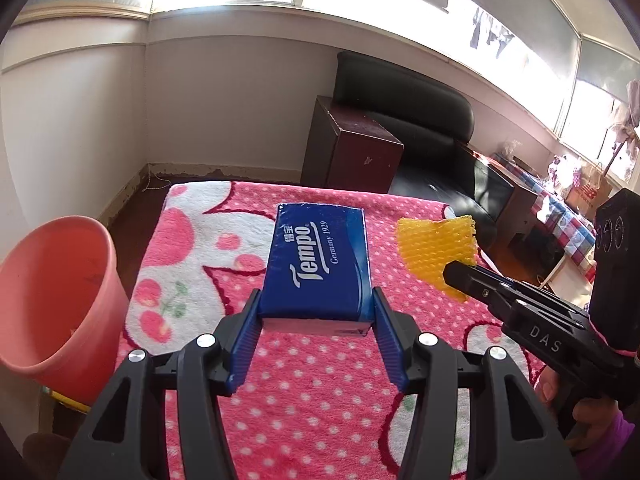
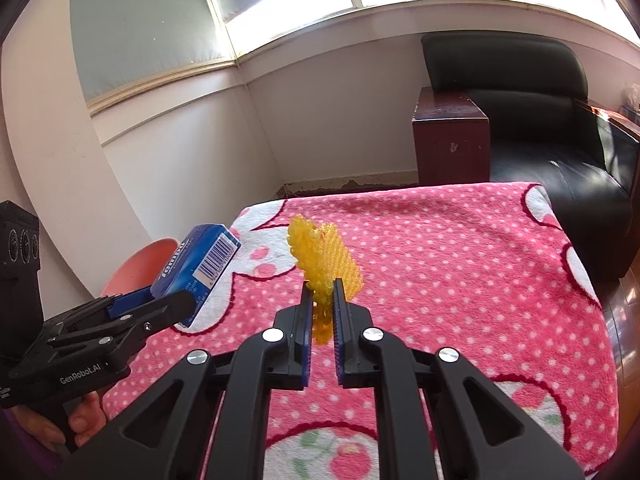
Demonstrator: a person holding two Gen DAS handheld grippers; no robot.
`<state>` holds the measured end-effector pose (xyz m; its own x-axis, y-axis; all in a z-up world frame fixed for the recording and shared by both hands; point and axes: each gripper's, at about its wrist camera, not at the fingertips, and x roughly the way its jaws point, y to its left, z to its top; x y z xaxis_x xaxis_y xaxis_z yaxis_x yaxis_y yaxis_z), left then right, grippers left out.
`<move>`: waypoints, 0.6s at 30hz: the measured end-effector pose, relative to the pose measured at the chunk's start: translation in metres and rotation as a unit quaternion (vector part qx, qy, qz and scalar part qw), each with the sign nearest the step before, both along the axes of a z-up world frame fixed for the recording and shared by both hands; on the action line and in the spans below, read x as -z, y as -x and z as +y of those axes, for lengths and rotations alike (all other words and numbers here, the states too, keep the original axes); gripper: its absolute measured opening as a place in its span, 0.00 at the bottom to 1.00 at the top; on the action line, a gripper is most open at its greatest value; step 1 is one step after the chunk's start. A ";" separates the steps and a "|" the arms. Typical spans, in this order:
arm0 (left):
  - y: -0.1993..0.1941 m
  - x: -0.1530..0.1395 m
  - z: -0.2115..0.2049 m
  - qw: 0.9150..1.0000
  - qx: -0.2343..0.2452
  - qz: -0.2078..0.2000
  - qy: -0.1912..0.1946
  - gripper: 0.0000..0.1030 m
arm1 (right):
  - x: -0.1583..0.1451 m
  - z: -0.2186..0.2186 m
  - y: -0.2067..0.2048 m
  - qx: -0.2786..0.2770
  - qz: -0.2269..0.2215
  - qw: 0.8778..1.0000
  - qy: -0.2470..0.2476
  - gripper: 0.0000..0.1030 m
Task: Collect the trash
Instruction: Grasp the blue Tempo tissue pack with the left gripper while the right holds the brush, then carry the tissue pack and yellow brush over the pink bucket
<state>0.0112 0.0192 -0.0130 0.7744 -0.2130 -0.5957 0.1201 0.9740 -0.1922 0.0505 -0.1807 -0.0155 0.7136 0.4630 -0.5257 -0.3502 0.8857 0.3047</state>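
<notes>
- The blue rectangular Tempo tissue pack (image 1: 320, 264) sits between the blue pads of the left gripper (image 1: 316, 320), raised above the pink polka-dot fleece blanket (image 1: 320, 392), with only its near end between the fingers.
- The pack's long axis runs straight forward along the gripper's fingers; its printed face is up, and the right wrist view shows the barcoded end (image 2: 218, 258) farthest from the gripper.
- The left gripper stands wide, its two pads pressed against the pack's long sides, clamping it.
- The yellow foam mesh fruit net (image 2: 324, 268) sticks up and forward out of the right gripper (image 2: 322, 300), also clear of the blanket.
- The net's lower end is pinched between the pads, while its wider upper part fans out above the fingertips.
- The right gripper is nearly closed, squeezing the thin net.
- A pink plastic bucket (image 1: 52, 292) stands beside the blanket's left edge, left of the tissue pack.
- A person's hand (image 2: 80, 420) grips the left gripper's handle.
</notes>
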 end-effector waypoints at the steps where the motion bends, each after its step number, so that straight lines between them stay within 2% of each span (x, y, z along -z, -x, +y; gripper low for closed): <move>1: 0.004 -0.002 0.006 1.000 -0.006 -0.003 0.004 0.51 | -0.003 0.006 0.002 -0.007 -0.003 1.000 0.000 0.09; 9: 0.034 -0.010 0.055 0.997 -0.067 -0.024 0.009 0.51 | -0.023 0.064 0.013 -0.075 -0.028 0.997 0.005 0.09; 18: 0.058 -0.012 0.108 0.991 -0.132 -0.039 0.006 0.51 | -0.041 0.133 0.020 -0.150 -0.051 0.987 0.017 0.09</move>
<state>-0.0470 0.1272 -0.0007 0.8472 -0.0049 -0.5313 -0.1228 0.9710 -0.2049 0.0302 -0.0473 0.0255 0.5972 0.6455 -0.4761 -0.6259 0.7462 0.2267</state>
